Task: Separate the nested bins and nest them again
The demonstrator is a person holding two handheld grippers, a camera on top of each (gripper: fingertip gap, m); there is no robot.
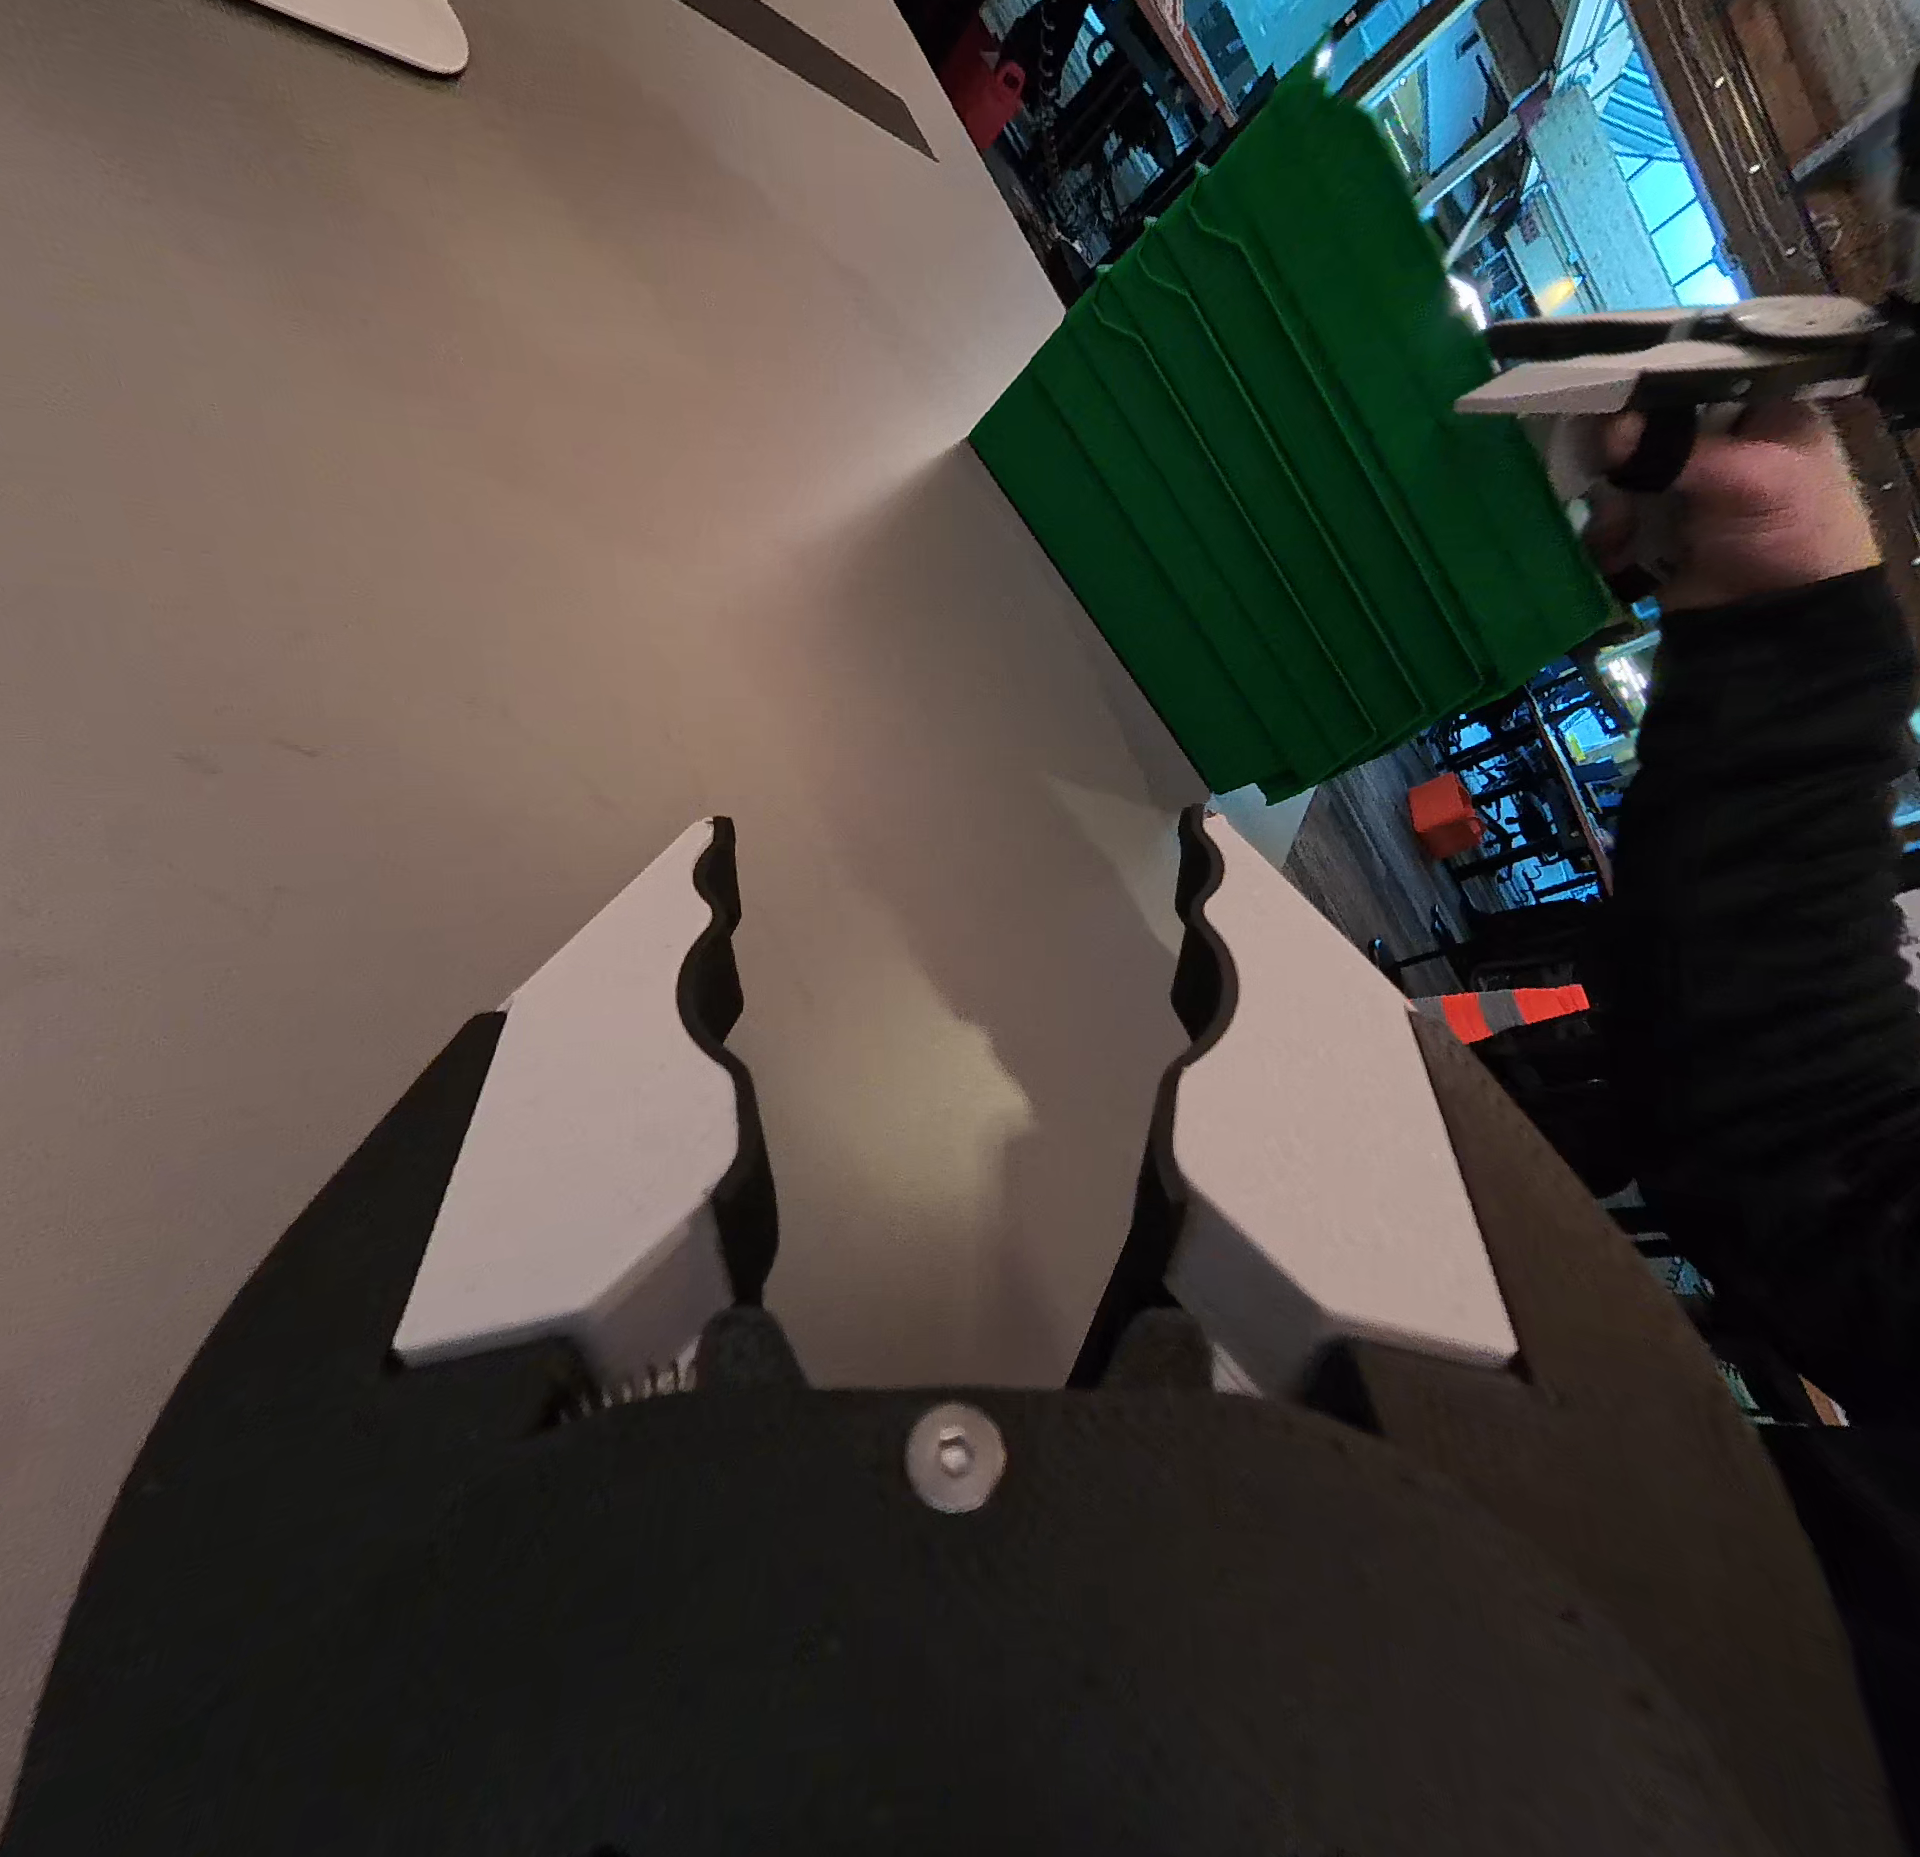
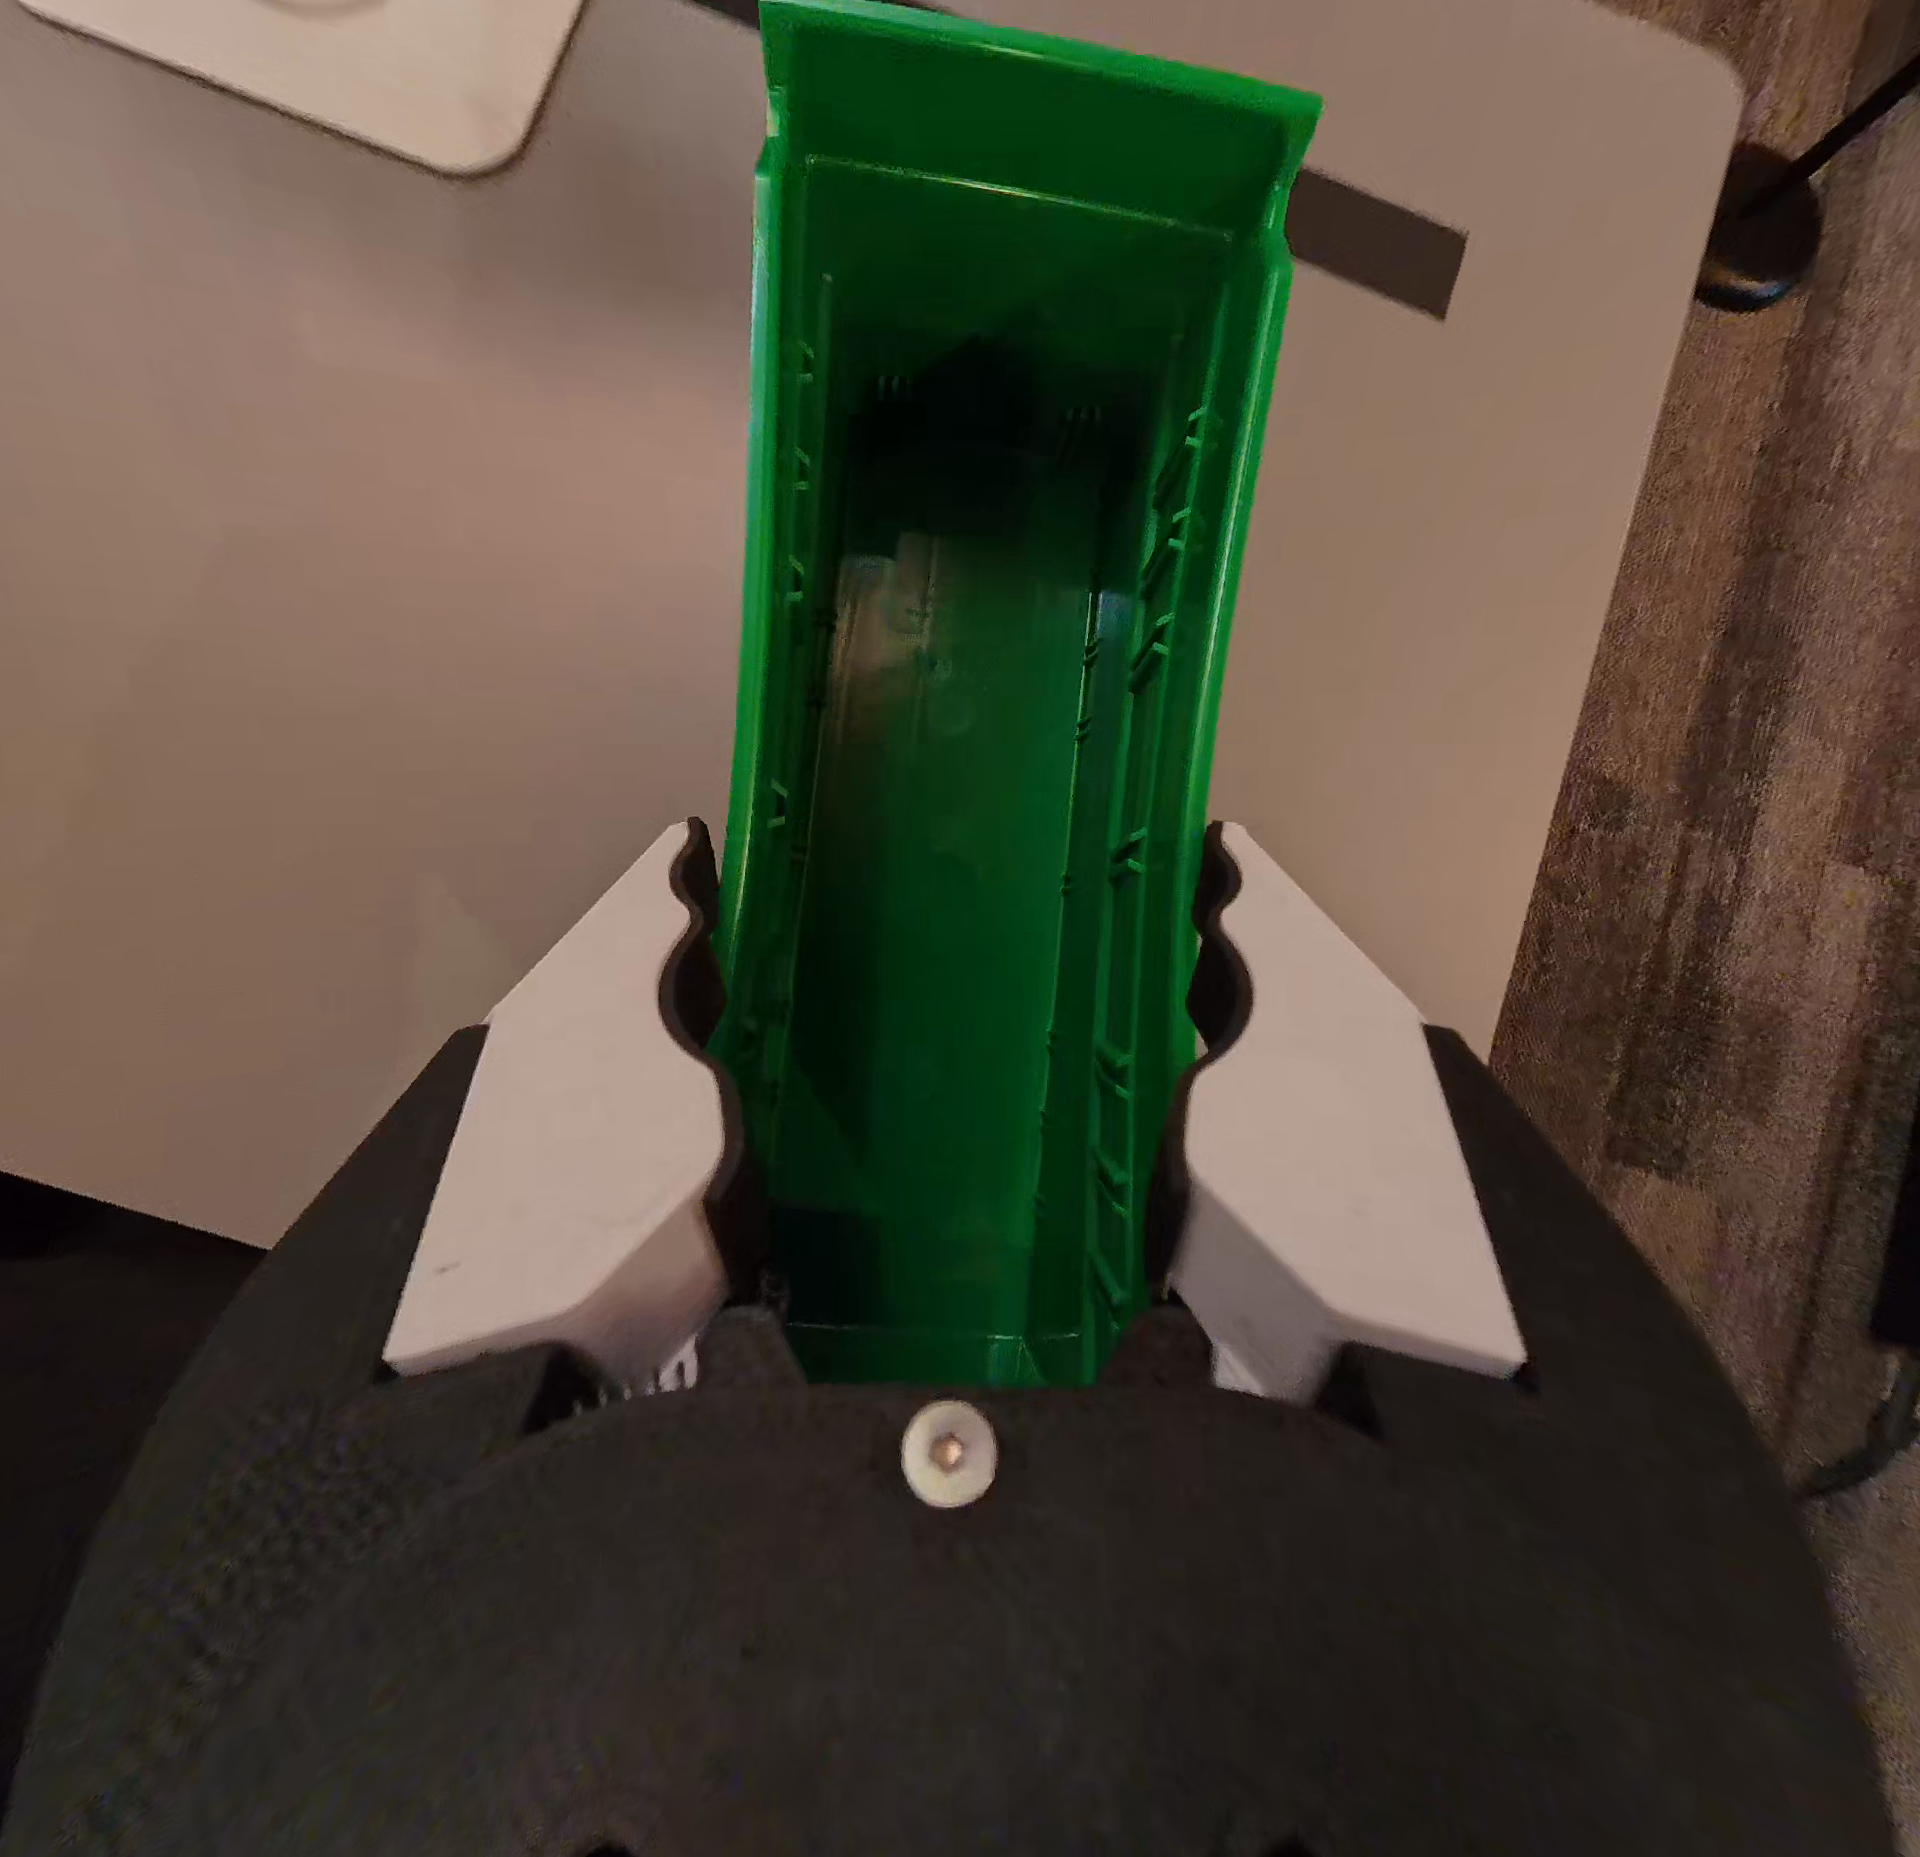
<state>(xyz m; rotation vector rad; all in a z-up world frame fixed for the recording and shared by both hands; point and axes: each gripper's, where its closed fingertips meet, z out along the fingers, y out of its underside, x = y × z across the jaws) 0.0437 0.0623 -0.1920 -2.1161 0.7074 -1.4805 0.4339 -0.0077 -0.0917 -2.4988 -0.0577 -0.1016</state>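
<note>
On the table [image 2: 312, 560]: green nested bins [image 1: 1278, 477] stand near its edge
Right gripper [image 2: 956, 851]: jaws span the stack's narrow width, closed on both side walls
Left gripper [image 1: 956, 831]: wide apart, empty, well short of the bins
Handling: light, stiff, slick plastic; likely best held by rim or walls

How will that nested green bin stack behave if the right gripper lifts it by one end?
The green bin stack is probably stiff: moulded plastic walls with ribs hold straight edges. Likely light for its size, since the top bin is empty. It is long and the right gripper straddles only its near end, so it may droop or pivot. Smooth plastic could slip, and lower bins might slide out.
</note>
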